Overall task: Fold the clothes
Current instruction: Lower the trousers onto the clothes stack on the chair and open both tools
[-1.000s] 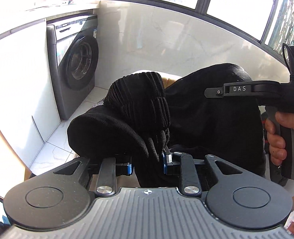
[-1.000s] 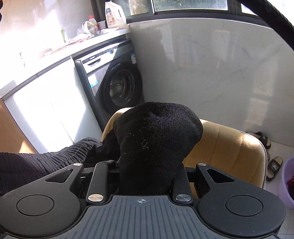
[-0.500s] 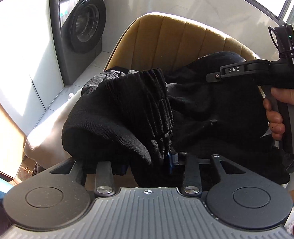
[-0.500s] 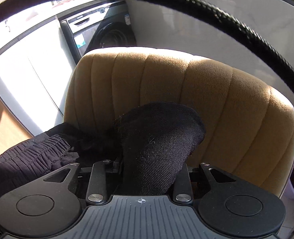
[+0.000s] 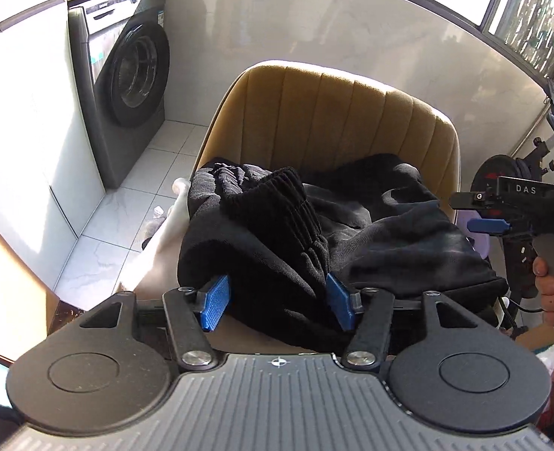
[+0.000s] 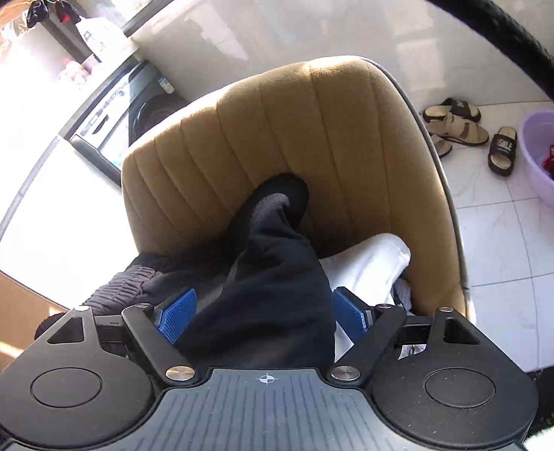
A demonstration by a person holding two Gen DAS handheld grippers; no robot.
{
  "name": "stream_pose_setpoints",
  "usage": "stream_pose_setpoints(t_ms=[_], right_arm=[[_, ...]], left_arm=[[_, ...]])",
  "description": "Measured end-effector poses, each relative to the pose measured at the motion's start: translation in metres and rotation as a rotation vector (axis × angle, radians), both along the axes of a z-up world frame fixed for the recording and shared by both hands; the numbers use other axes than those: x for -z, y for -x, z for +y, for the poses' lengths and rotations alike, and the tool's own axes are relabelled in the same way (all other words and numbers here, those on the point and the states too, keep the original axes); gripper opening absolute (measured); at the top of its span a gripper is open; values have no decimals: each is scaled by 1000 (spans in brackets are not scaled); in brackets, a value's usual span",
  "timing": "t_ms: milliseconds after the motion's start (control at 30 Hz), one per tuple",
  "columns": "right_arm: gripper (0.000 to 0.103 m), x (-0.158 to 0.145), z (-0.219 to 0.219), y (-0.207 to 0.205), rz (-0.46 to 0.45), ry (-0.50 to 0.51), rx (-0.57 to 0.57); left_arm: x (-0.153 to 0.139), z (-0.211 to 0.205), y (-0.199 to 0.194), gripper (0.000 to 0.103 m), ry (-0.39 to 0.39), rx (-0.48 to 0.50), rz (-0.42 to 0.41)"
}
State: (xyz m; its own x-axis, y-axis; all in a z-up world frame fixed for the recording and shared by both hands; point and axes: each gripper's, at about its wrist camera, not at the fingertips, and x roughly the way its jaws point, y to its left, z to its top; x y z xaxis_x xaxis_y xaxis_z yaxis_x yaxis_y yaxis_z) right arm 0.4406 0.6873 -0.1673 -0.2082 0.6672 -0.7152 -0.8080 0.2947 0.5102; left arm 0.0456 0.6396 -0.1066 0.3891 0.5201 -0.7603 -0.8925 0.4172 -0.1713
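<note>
Two hand-held grippers, left and right, one black garment, one white garment, one tan chair, one washing machine, one purple basin, three sandals

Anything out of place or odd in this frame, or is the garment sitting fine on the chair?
The black pants lie bunched on the tan chair, not folded flat, with both grippers open around folds. A white garment sits underneath. Nothing looks spilled or damaged.
</note>
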Motion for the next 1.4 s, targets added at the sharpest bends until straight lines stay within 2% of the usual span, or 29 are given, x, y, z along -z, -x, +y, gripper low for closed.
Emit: stream_pose_setpoints(t_ms=[67,167,200,267,367,400,467,567,700,767,833,900,1067,1167,1233,1300,1400], right_arm=[[73,1,-38,1,6,21,10],[66,13,-62,23,-20,48,54],[61,17,-70,30,-29,57,69],[38,21,-77,34,-66,83,130],[26,13,-79,37,-58,84,184],[26,9,-82,36,-65,93,187],[26,0,-93,36,-85,111,191],[30,-10,-108,47,-134,109,206],[35,-30,-113,78,-254,17,193],[44,-36,-109,96,-291,-17,148],[49,-31,-98,112,-322,7,87],[49,-15,-87,122,-350,71,51],[51,19,-74,139,-420,133,20],[56,26,-66,147,-450,142,11],[59,27,-60,150,-470,150,0],[61,28,-57,154,-476,158,-8],[62,27,-57,156,-468,162,-13]], left_arm=[[-8,4,1,60,-57,7,0],[-11,17,-5,60,-86,55,-37],[-12,20,-11,60,-96,78,-33],[-18,19,-21,60,-138,126,-33],[-27,25,-36,60,-219,201,-47],[-29,25,-40,60,-227,239,-62],[-32,26,-49,60,-241,312,-89],[-11,33,-57,62,-203,370,-51],[18,43,-66,62,-153,445,0],[33,52,-59,62,-112,438,35],[50,62,-46,62,-64,415,65],[65,71,-33,62,-15,392,78],[71,73,-37,62,-33,428,100],[77,76,-43,63,-23,407,111],[77,78,-48,69,-11,394,111],[76,76,-53,84,-1,413,120],[77,66,-61,92,-25,454,166]])
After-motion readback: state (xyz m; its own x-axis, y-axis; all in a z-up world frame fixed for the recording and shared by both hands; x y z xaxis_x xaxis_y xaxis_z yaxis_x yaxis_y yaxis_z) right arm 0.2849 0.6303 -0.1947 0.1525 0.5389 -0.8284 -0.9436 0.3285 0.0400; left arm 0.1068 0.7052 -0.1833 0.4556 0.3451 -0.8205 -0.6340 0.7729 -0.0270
